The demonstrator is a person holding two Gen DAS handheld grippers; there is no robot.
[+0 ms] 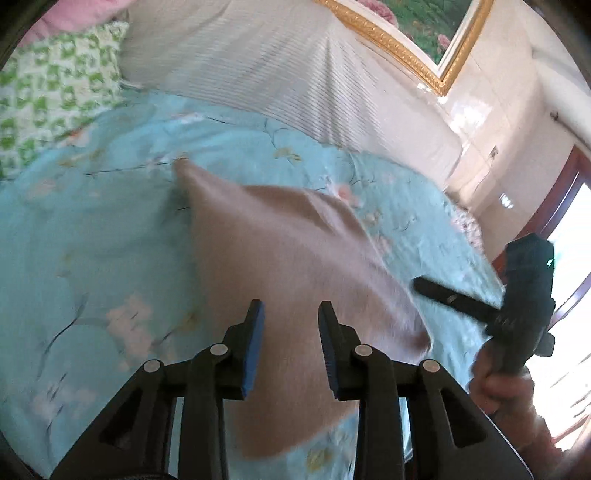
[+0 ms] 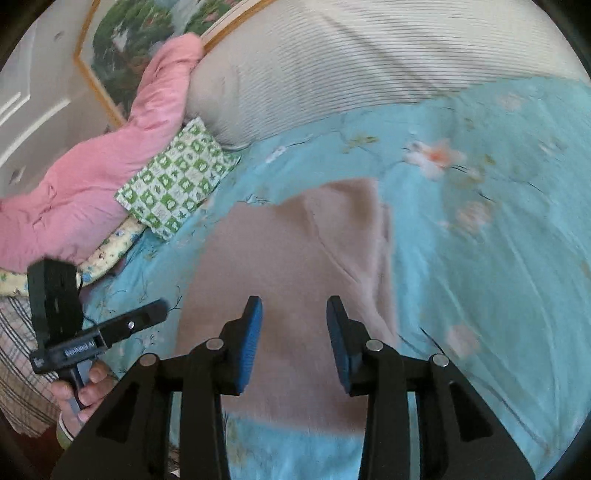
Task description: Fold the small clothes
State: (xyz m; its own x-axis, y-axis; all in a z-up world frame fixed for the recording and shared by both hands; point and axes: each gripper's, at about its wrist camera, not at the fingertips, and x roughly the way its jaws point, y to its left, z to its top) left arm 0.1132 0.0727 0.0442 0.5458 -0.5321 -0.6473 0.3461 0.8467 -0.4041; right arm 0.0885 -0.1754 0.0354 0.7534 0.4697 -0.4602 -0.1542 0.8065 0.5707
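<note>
A small beige-pink garment (image 1: pixel 295 258) lies flat on the light blue flowered bedspread (image 1: pixel 92 240). In the left wrist view my left gripper (image 1: pixel 291 314) hangs above the garment's near part, jaws apart, nothing between the blue pads. My right gripper (image 1: pixel 417 284) shows at the right edge of that view, held by a hand (image 1: pixel 498 387). In the right wrist view the garment (image 2: pixel 295 266) lies under my right gripper (image 2: pixel 295 310), which is open and empty above it. My left gripper (image 2: pixel 162 306) appears at the left, over the garment's left edge.
A striped cream pillow (image 2: pixel 351 62) lies at the bed's head, with a green checked pillow (image 2: pixel 177 181) and a pink quilt (image 2: pixel 99 173) beside it. A gold-framed picture (image 1: pixel 417 33) leans on the wall. A doorway (image 1: pixel 569 221) is at the right.
</note>
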